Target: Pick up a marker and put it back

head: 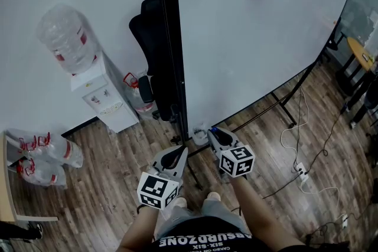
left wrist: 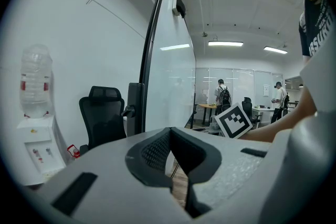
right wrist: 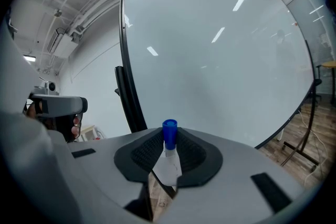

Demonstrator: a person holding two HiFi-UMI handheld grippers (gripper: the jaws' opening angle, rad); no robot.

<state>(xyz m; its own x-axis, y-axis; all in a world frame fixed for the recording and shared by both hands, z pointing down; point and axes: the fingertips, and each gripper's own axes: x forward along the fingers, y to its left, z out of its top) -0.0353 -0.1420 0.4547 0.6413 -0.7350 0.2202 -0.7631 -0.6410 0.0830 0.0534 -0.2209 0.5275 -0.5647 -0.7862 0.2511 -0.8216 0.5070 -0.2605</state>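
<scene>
Before large black-framed whiteboard point(head: 254, 38): right gripper point(right wrist: 168, 157) clamped on 1 blue-capped white marker point(right wrist: 169, 134); left gripper point(head: 177, 155) closed, empty. Pick-up done; next, return marker, probably to whiteboard's lower edge.

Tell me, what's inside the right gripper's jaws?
A marker with a blue cap, pinched between the jaws of the right gripper. Only its cap end shows; the jaws cover the rest of it.

Two tools point(head: 179, 152) point(head: 215, 134), one marker point(right wrist: 169, 131), one whiteboard point(head: 254, 38), one office chair point(head: 150, 26).
</scene>
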